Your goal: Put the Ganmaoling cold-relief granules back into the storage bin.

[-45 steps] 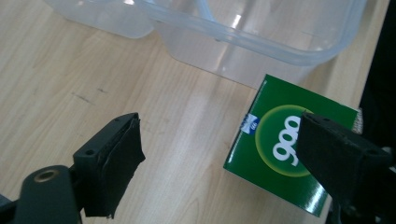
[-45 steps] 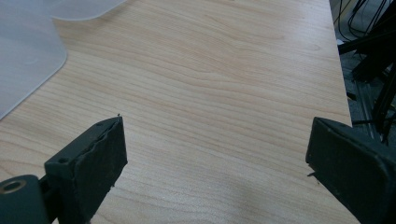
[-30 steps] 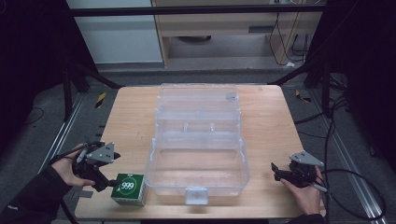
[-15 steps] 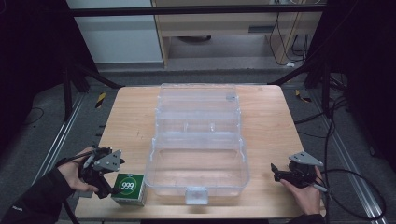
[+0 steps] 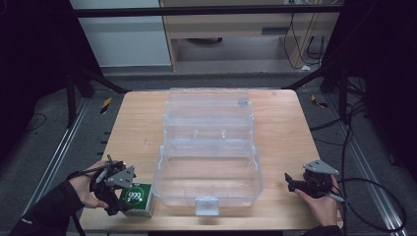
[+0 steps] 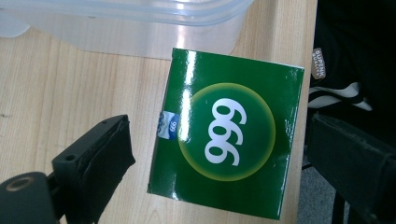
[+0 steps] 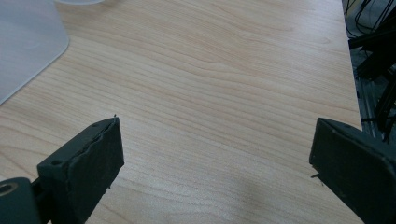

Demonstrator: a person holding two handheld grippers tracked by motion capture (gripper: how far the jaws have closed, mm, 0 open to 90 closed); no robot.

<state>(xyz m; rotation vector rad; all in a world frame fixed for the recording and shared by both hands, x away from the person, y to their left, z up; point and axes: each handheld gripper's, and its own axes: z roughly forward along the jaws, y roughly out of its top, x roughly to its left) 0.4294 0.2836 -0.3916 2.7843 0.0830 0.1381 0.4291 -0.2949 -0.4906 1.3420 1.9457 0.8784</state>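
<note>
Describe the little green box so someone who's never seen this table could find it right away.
Start at the wooden table and find the big clear plastic case lying open in its middle. Go to the case's near left corner, by the table's front edge, where the left gripper hovers with open jaws. The green box there is the one coloured thing, marked 999 in white.

The place looks like a lab or recording rig. A bare wooden table (image 5: 133, 128) stands inside a dark metal frame (image 5: 206, 10) on a grey floor, with rails (image 5: 59, 152), black-and-yellow tape marks (image 5: 105, 104), trailing cables (image 5: 359, 147) and plain cabinets (image 5: 120, 34) behind.
</note>
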